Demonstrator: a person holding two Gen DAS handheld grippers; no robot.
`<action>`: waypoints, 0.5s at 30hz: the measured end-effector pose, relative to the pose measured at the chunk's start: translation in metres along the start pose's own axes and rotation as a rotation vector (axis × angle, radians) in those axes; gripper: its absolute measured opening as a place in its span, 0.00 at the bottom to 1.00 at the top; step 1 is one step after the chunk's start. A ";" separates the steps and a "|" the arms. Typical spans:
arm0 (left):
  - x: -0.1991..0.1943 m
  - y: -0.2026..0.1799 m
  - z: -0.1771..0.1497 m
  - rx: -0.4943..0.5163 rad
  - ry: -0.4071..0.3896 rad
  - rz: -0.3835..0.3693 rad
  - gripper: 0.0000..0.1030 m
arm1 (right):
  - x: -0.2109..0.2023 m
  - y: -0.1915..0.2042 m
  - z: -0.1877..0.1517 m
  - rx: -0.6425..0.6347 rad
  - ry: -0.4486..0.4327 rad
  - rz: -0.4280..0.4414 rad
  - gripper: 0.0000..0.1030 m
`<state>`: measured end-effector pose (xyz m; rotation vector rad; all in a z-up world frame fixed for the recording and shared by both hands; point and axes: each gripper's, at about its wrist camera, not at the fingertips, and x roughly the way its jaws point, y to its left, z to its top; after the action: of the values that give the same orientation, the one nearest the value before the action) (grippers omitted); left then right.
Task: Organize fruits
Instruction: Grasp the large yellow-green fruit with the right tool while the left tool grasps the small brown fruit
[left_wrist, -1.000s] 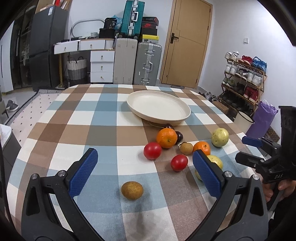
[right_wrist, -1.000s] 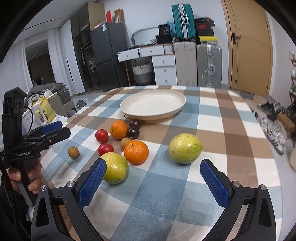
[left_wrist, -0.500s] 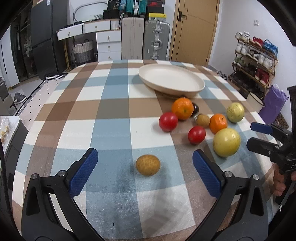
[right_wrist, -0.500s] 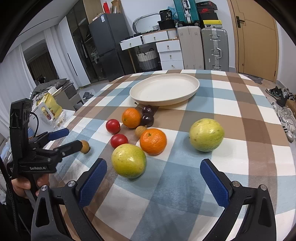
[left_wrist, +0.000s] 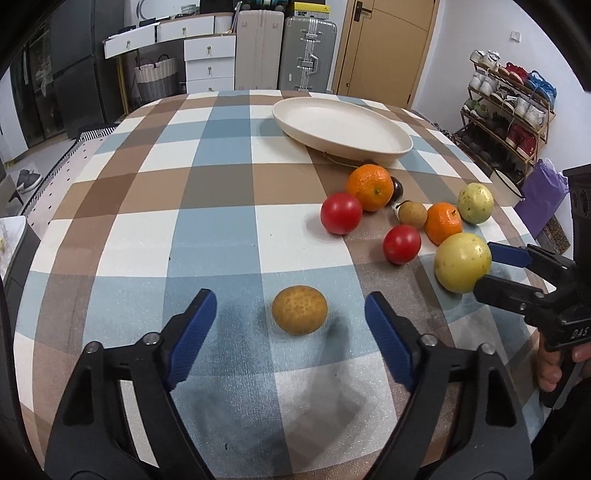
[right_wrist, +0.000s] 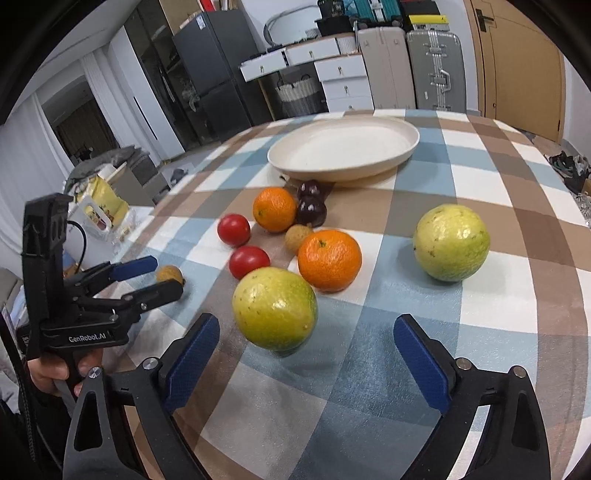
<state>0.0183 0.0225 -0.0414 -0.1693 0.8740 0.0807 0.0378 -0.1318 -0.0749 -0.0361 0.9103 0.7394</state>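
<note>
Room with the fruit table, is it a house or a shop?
Probably a home, likely near the entrance: a shoe rack by a wooden door, suitcases, a white drawer chest, and a checked tablecloth with fruit and a plate.

Each gripper is black plastic with textured blue pads, silver screws and white "GenRobot.AI" lettering; bare fingers show.

Cream plate, checked blue-brown tablecloth
</note>
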 end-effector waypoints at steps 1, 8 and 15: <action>0.002 0.000 0.000 -0.001 0.007 -0.004 0.76 | 0.001 0.001 0.000 -0.005 -0.001 0.001 0.86; 0.008 -0.001 0.000 0.001 0.018 -0.022 0.64 | 0.008 0.009 -0.001 -0.029 0.020 0.020 0.78; 0.004 -0.005 -0.003 0.020 0.013 -0.049 0.28 | 0.012 0.017 0.001 -0.028 0.021 0.040 0.67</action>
<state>0.0197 0.0175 -0.0457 -0.1722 0.8826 0.0255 0.0334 -0.1119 -0.0783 -0.0508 0.9226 0.7898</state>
